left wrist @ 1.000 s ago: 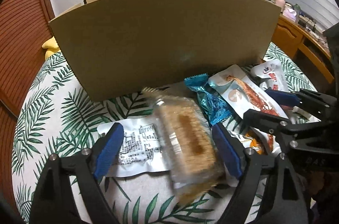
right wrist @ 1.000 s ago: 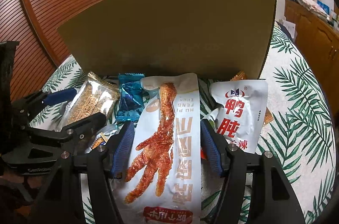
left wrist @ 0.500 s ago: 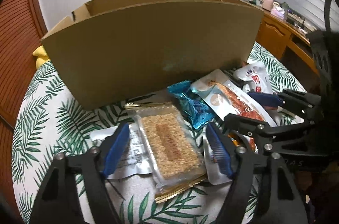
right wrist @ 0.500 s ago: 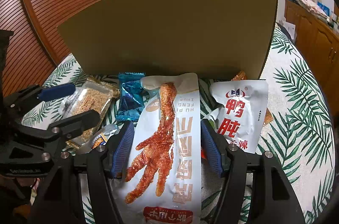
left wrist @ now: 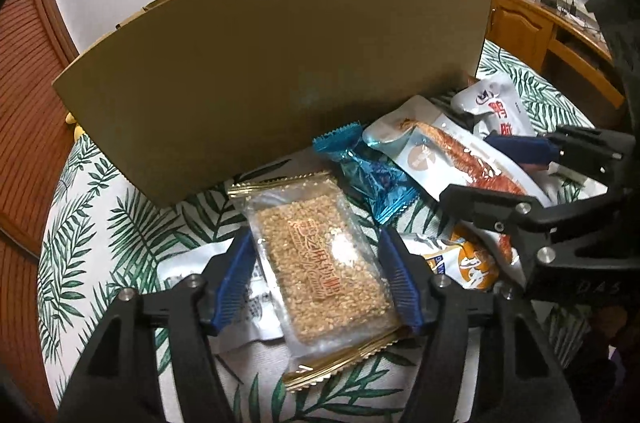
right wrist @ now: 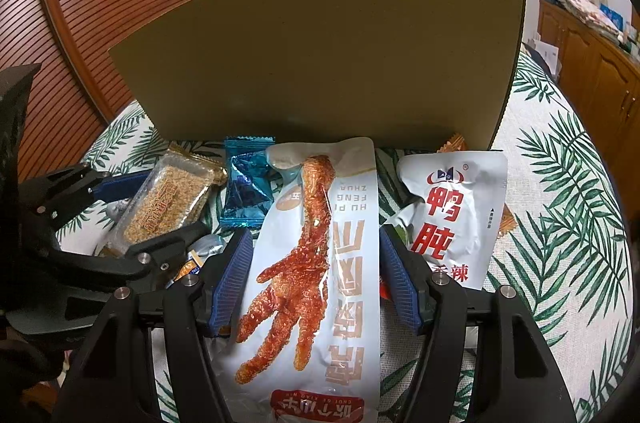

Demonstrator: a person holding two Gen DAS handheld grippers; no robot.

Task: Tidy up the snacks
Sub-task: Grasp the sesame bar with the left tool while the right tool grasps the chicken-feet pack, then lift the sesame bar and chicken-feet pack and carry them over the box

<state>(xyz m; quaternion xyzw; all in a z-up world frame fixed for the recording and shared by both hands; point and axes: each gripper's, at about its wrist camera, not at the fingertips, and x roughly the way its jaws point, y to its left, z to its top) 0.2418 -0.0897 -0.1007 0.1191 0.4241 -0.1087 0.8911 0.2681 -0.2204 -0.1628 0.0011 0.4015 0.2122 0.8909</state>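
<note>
A clear pack of sesame brittle (left wrist: pixel 320 267) lies on the leaf-print table between the blue pads of my left gripper (left wrist: pixel 316 279), whose jaws stand close on both sides of it; it also shows in the right wrist view (right wrist: pixel 168 199). My right gripper (right wrist: pixel 316 279) straddles a long white chicken-feet pack (right wrist: pixel 316 263), its jaws close at both edges. A tall cardboard box (left wrist: pixel 280 63) stands just behind the snacks.
A blue foil candy (left wrist: pixel 368 175) lies between the two packs. A white duck-gizzard pack (right wrist: pixel 452 215) lies right of the chicken-feet pack. A white sachet (left wrist: pixel 180 271) and an orange-printed sachet (left wrist: pixel 464 263) lie beside my left gripper. Wooden cabinets (right wrist: pixel 592 71) stand at right.
My left gripper has narrowed around the sesame brittle pack, which now lies flat between its pads, and moved closer to the box. My right gripper and the chicken-feet pack have not moved.
</note>
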